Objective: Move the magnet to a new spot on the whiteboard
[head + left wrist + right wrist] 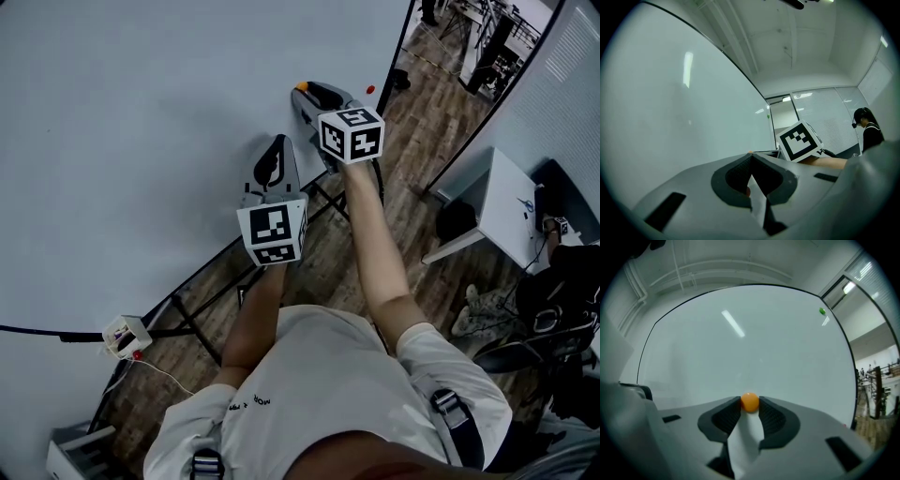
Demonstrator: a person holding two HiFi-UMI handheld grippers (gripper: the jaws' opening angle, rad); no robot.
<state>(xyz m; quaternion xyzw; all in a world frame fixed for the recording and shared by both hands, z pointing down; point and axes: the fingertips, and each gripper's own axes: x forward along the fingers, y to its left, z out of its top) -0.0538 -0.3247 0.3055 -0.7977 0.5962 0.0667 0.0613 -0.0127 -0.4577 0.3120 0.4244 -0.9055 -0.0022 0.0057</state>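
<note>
Your left gripper (751,155) sits nearest you, jaws together with nothing between them, beside the board face. Ahead of it at 1 o'clock, your right gripper (750,405) is clamped on the orange magnet (750,401), both pads pressing its sides, low on the whiteboard (740,343). In the right gripper view, bare board runs from 9 through 12 o'clock of the magnet. The black frame edge (844,345) closes the board at 3 o'clock. A green magnet (821,311) sits at 2 o'clock, just beside that edge.
</note>
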